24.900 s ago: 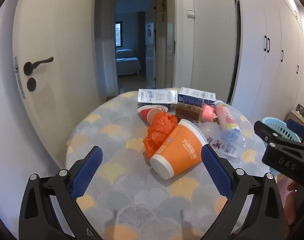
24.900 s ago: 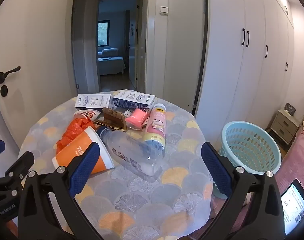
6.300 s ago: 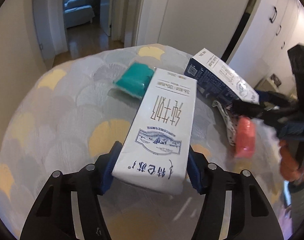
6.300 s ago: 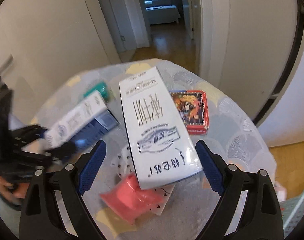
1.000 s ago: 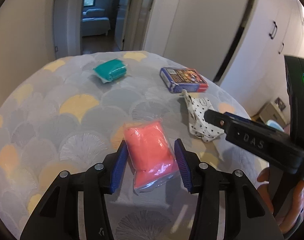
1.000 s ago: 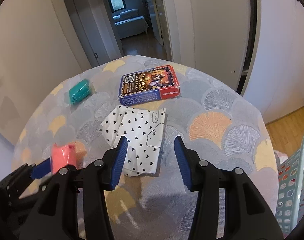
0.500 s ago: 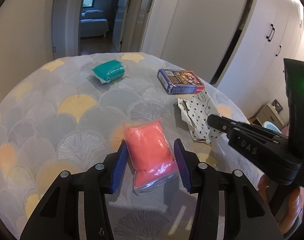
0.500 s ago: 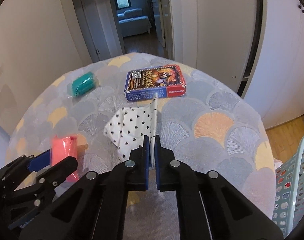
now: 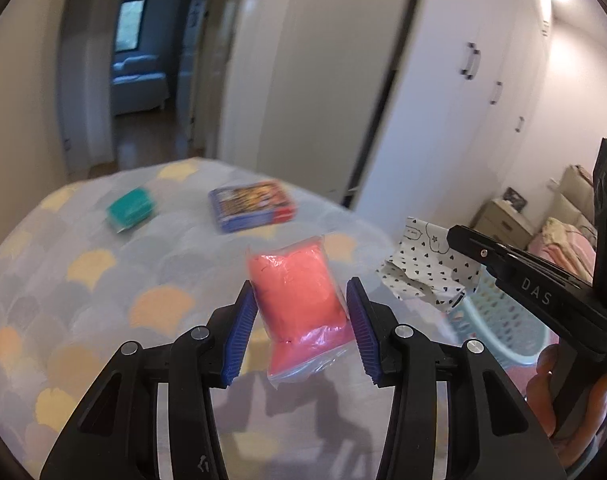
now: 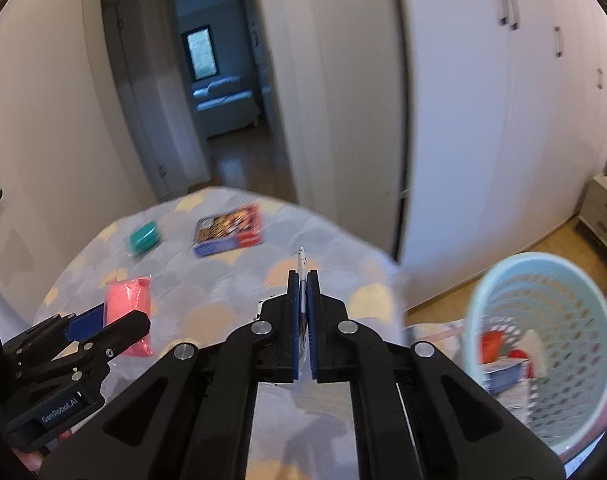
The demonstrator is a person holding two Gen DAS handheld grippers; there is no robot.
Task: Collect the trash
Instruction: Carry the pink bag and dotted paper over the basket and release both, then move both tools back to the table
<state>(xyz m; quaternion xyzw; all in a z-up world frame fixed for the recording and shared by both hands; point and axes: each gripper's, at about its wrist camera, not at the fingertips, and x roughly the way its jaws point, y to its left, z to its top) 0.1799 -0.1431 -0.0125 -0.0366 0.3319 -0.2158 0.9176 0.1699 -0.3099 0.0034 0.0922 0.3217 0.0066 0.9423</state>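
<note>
L gripper [image 9: 301, 316]: black frame, ribbed blue pads [image 9: 239, 332] clamped on both sides of a pink packet [image 9: 299, 300], lifted off the table. Packet is soft, pillow-shaped, pink filling inside clear crinkly plastic w/ a loose see-through flap at the near end. In the R wrist view the same packet [image 10: 127, 300] shows at lower left between the L gripper's blue pads.

R gripper [image 10: 302, 320]: jaws closed tight on a thin patterned wrapper [image 10: 301, 268], seen edge-on as a white sliver poking past the tips. From the L wrist view that wrapper [image 9: 427, 268] is flat, creased paper or film, white w/ small black hearts + a star doodle, hanging from the R gripper past the table edge, above the basket [image 9: 499, 320].

Basket [image 10: 543, 344]: pale blue plastic, round, lattice walls, on the floor to the right of the table; cartons + red bits inside.

Table [image 9: 83, 280]: round, covered in grey/yellow/orange fan-scale pattern cloth. Further back on it: flat blue-and-red printed box [image 9: 251, 206], and left of it a small teal packet [image 9: 129, 210], rounded, shiny wrap; the two lie apart.
</note>
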